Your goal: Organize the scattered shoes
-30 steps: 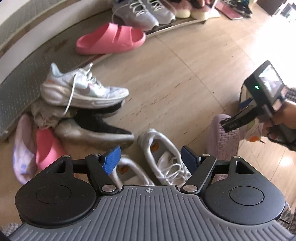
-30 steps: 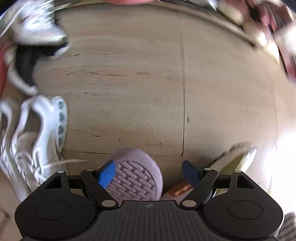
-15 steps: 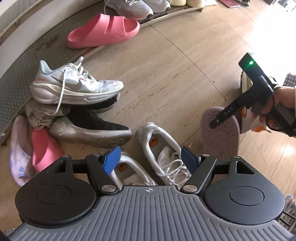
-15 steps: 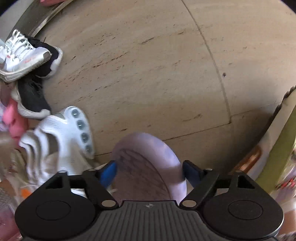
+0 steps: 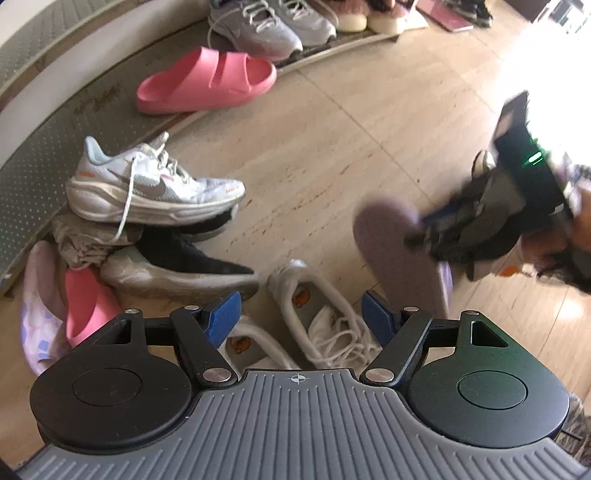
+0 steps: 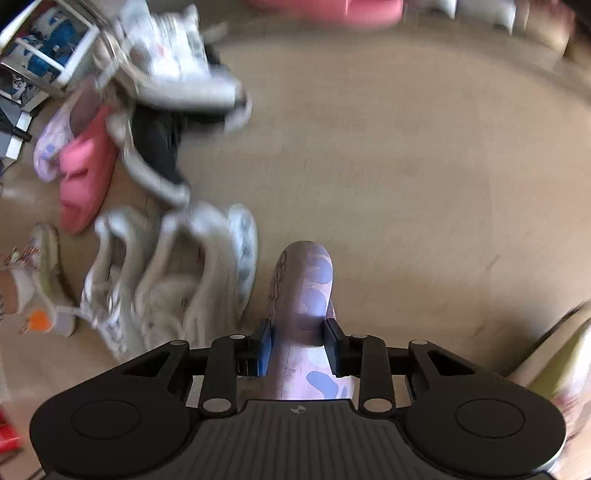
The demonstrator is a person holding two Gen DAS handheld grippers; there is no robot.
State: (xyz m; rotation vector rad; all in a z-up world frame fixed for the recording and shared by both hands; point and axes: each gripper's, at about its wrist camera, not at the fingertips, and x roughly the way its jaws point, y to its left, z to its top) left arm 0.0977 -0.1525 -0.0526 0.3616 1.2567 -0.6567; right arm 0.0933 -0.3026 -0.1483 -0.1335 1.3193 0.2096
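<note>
My right gripper (image 6: 299,343) points down at the floor and its jaws are closing on a lilac slipper with blue patches (image 6: 306,280). The blue pads press on both sides of the slipper, which stands on edge off the floor. In the left wrist view the same slipper (image 5: 391,243) shows its ribbed sole, held by the blurred right gripper (image 5: 424,230) at the right. My left gripper (image 5: 301,314) hangs open over a pair of white sneakers (image 5: 325,314) with nothing between its fingers.
A white running shoe (image 5: 147,184) lies on a black shoe (image 5: 177,266) at the left. Beside them lie a pink slide (image 5: 85,302) and a second lilac slipper (image 5: 37,314). Another pink slide (image 5: 207,81) and grey sneakers (image 5: 266,29) sit along the mat at the back.
My right gripper has closed on the lilac slipper, risen with it and rolled, so the slipper now stands on edge. The left gripper has stayed put and open.
</note>
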